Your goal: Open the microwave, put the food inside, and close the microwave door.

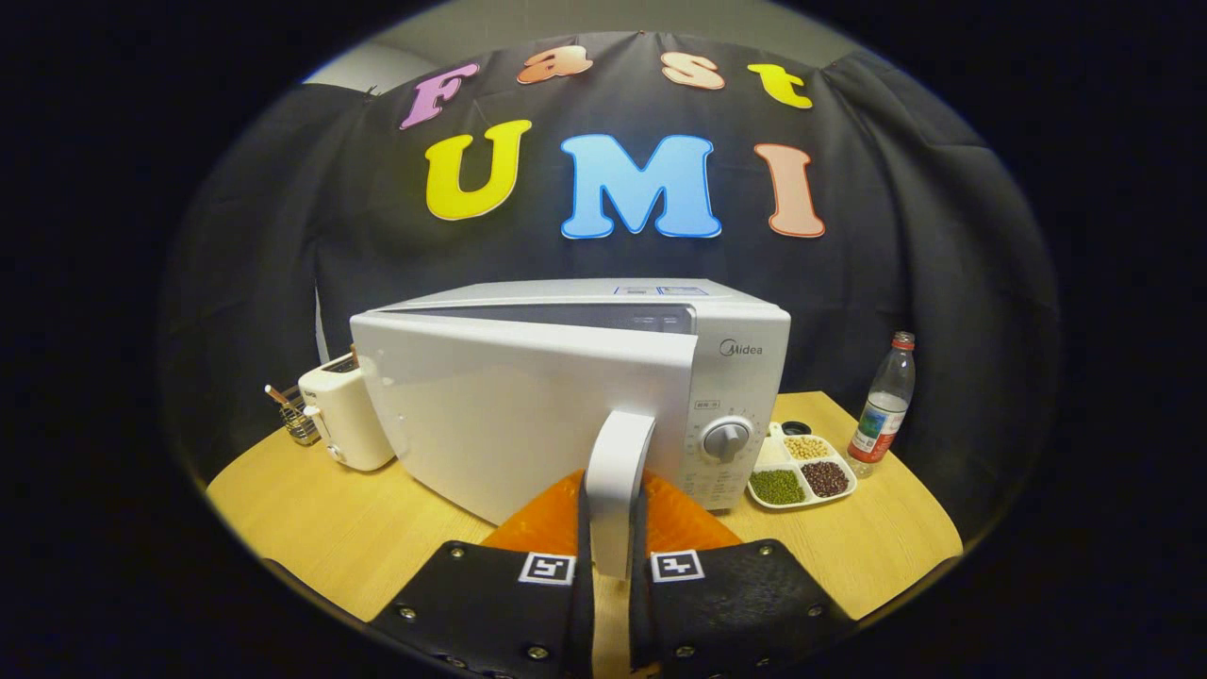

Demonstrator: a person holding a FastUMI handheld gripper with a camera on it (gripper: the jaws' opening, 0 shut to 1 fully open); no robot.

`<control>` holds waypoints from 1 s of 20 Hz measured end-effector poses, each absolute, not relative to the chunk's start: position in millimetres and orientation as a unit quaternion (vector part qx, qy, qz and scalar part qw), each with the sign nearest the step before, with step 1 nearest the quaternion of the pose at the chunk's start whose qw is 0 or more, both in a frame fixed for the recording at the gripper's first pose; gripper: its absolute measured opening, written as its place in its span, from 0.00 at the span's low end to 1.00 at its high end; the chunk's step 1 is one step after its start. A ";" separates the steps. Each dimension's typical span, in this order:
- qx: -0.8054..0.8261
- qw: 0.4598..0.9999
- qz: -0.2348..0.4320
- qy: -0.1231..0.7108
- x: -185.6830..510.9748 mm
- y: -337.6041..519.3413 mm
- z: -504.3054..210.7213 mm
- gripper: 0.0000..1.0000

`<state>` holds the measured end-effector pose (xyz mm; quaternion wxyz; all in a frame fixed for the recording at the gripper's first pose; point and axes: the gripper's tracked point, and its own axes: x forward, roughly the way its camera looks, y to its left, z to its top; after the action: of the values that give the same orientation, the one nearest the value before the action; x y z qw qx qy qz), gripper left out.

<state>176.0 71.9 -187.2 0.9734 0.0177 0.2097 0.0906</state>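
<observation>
A staged kitchen corner inside a recording booth. A wooden table [377,528] carries a microwave [735,377], a toaster [344,420], a divided tray [801,469] of dried beans and a water bottle [884,405]. Black cloth [245,283] hangs behind as the wall.

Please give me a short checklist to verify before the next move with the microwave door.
1. Tongs closed on the door handle: ok, both fingers press it.
2. Microwave door open: only partly, swung a little off the microwave.
3. Room for the door to swing: cannot tell, the toaster stands close beside it.
4. Food tray ready: ok, on the table beside the microwave.
5. Bottle upright, away from the door: ok.
</observation>
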 end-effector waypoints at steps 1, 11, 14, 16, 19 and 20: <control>0.020 0.973 0.095 0.211 167.4 75.8 -185.8 0.18; 0.018 0.959 0.123 0.254 80.5 131.1 -203.6 0.21; 0.012 0.957 0.133 0.259 59.5 151.1 -205.4 0.22; 0.005 0.956 0.142 0.257 47.4 163.1 -203.8 0.21; 0.001 0.955 0.155 0.255 29.7 183.4 -201.2 0.21; -0.001 0.954 0.159 0.253 24.9 189.1 -200.6 0.21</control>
<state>24.9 189.1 -200.6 0.9544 -0.0008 0.2529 0.1588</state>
